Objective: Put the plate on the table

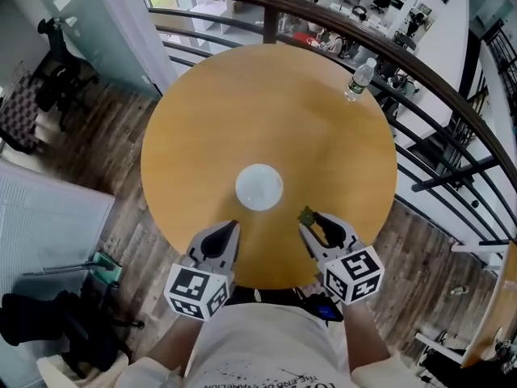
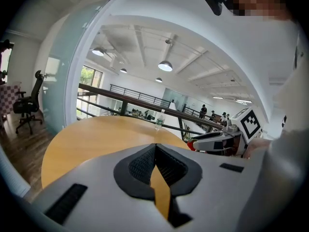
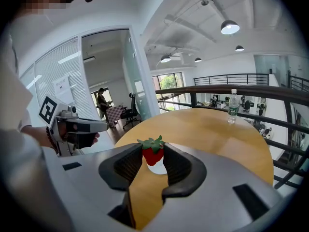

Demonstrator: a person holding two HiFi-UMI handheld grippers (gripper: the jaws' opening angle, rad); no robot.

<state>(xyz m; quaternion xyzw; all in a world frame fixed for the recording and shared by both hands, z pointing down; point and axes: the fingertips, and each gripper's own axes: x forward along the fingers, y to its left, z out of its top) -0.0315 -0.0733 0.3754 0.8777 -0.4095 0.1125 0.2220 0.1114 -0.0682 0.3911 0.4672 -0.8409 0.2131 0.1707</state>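
A small white plate [image 1: 258, 187] lies flat on the round wooden table [image 1: 202, 111], a little on my side of its centre. My right gripper [image 1: 311, 221] hovers just right of and nearer than the plate, shut on a red strawberry [image 1: 306, 216] with green leaves. In the right gripper view the strawberry [image 3: 153, 152] sits between the dark pads [image 3: 126, 164], with the plate [image 3: 158, 169] just beyond it. My left gripper [image 1: 233, 228] hangs above the table's near edge, left of the plate, shut with nothing in it [image 2: 155, 146].
A clear water bottle [image 1: 359, 79] stands upright at the table's far right edge. A dark metal railing [image 1: 420, 63] curves round behind the table. An office chair [image 1: 56, 63] stands on the wooden floor to the far left.
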